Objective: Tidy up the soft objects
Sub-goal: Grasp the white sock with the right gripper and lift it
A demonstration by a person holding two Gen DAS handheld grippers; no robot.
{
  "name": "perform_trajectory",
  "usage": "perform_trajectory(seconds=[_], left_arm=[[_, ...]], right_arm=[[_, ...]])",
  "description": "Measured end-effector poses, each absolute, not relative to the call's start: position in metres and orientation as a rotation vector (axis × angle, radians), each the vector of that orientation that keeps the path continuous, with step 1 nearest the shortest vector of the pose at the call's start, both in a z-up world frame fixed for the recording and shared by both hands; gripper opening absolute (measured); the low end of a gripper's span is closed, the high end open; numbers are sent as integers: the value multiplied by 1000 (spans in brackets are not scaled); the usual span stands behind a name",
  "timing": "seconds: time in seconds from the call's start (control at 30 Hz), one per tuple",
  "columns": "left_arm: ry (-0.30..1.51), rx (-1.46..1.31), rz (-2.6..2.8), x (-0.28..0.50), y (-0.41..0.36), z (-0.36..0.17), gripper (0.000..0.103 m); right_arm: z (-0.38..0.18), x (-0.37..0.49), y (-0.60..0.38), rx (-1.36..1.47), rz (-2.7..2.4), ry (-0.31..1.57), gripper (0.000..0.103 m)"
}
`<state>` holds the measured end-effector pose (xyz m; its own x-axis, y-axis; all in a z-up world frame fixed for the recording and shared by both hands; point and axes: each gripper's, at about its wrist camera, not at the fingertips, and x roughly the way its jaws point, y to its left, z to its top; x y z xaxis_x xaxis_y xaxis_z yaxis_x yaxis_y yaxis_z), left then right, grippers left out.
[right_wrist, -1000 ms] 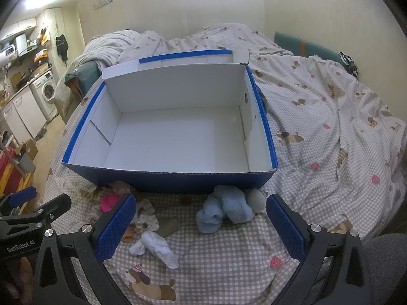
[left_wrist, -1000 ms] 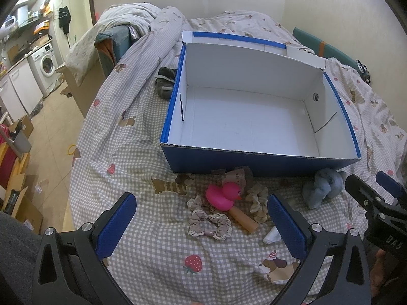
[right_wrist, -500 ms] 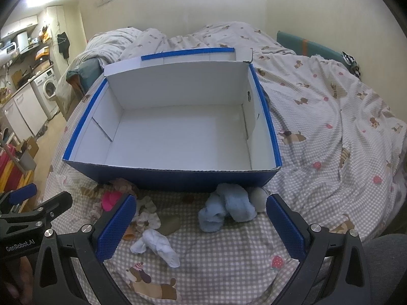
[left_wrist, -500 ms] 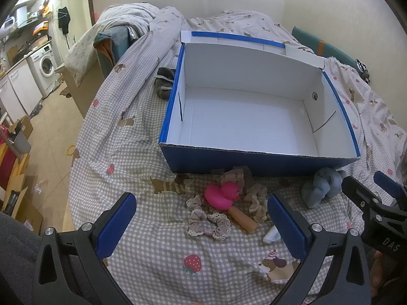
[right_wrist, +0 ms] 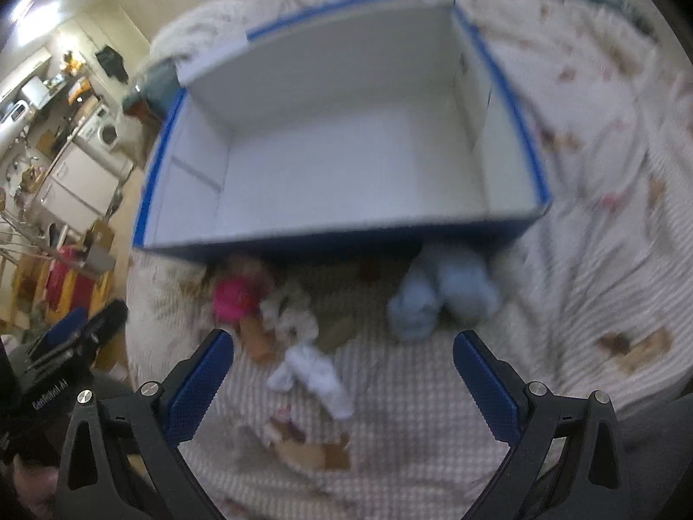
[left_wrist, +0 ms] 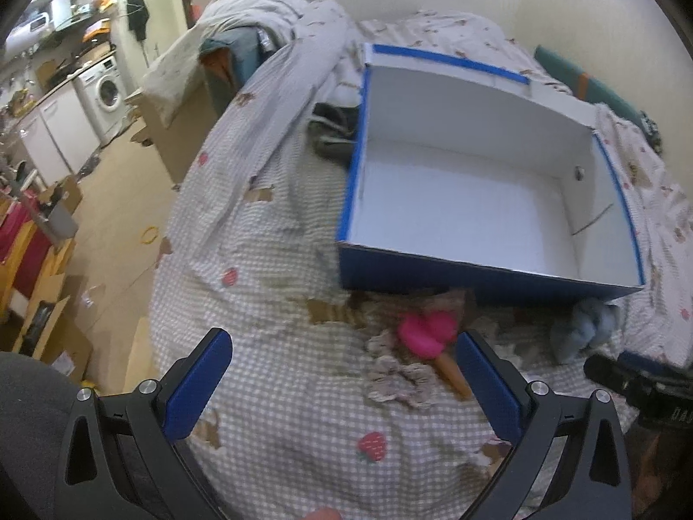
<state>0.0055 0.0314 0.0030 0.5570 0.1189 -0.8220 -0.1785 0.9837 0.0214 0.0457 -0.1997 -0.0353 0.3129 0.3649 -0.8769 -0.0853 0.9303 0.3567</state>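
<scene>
An open blue box with a white inside [left_wrist: 476,199] [right_wrist: 346,160] stands on the bed. In front of it lie a pink rubber duck [left_wrist: 426,331] [right_wrist: 236,297], an orange cylinder [left_wrist: 452,370], lace scrunchies [left_wrist: 396,379], a white sock [right_wrist: 316,375] and a light-blue plush toy [right_wrist: 442,299] [left_wrist: 584,331]. My left gripper [left_wrist: 346,385] is open and empty, above the bedding left of the duck. My right gripper [right_wrist: 344,385] is open and empty, above the white sock. Each gripper shows at the edge of the other's view.
The bed has a checked cover with dog and strawberry prints [left_wrist: 277,390]. A dark sock [left_wrist: 331,132] lies left of the box. Piled bedding [left_wrist: 268,13] is at the far end. The floor, cartons and a washing machine [left_wrist: 106,86] are to the left.
Both grippers have moved fast: the left view has swung left, the right view has dropped closer to the objects and is blurred. Both stay open. Nothing on the bed has moved.
</scene>
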Motion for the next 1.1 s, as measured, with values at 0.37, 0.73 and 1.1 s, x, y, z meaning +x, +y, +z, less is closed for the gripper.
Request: perform_trajectory(seconds=[0.37, 0.73, 1.1], left_arm=[[1020, -98, 237, 13, 48, -3, 103], [1048, -130, 239, 16, 55, -8, 103], [1099, -121, 221, 24, 56, -20, 103]], right_arm=[[-82, 53, -140, 117, 368, 1349, 62], [-80, 53, -138, 178, 460, 1364, 29], [-9, 61, -158, 187, 497, 1175, 29]])
